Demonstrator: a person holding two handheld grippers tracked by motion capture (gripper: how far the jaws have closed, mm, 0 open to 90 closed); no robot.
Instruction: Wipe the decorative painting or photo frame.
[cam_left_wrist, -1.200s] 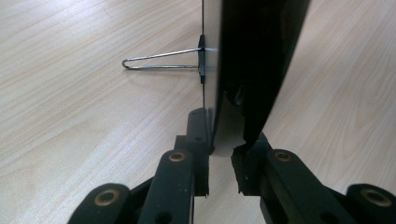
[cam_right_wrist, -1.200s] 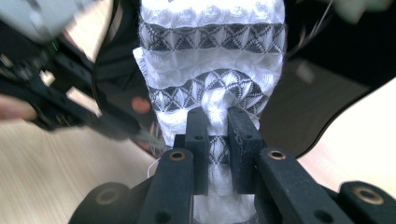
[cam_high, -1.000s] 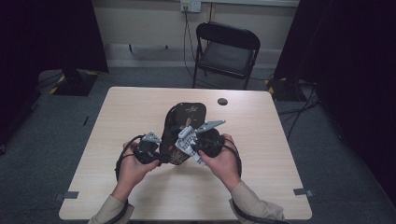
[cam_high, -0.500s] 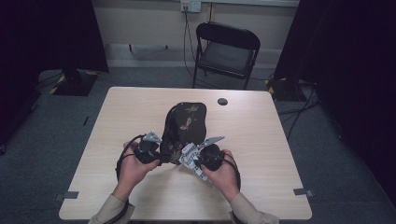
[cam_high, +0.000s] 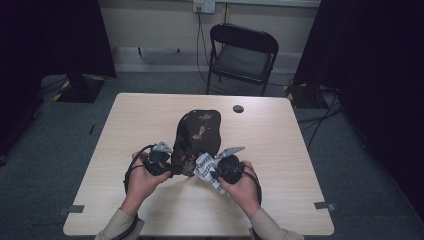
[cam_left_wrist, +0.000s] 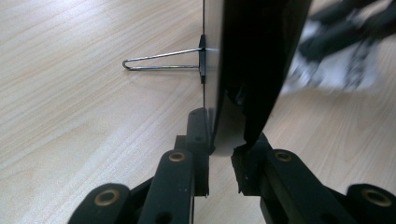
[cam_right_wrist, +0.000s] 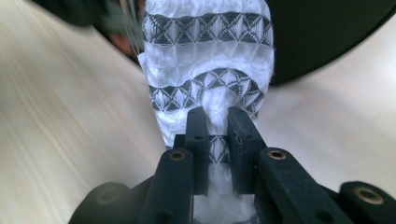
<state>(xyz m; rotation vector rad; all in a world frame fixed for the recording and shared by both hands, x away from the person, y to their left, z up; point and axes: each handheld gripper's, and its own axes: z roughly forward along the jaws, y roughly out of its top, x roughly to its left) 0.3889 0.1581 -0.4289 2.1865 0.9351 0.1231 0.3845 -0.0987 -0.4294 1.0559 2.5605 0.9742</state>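
A black pouch (cam_high: 200, 131) with a pale butterfly pattern lies mid-table. My left gripper (cam_high: 176, 167) is shut on its near edge; in the left gripper view the jaws (cam_left_wrist: 219, 140) pinch the thin dark edge of the pouch (cam_left_wrist: 257, 60), which carries a wire clip loop (cam_left_wrist: 161, 60). My right gripper (cam_high: 209, 172) is shut on a white cloth (cam_high: 204, 167) with grey triangle bands, just right of the left gripper. The right gripper view has the jaws (cam_right_wrist: 219, 126) squeezing a fold of the cloth (cam_right_wrist: 210, 60), with the pouch (cam_right_wrist: 317, 37) dark behind it.
The wooden table (cam_high: 145, 112) carries a small black round object (cam_high: 238, 108) near its far edge. A black folding chair (cam_high: 242, 55) stands beyond the table. Dark curtains flank the room.
My right gripper has come down and toward the person with the white cloth, from over the pouch to its near edge. The left gripper has stayed in place on the pouch.
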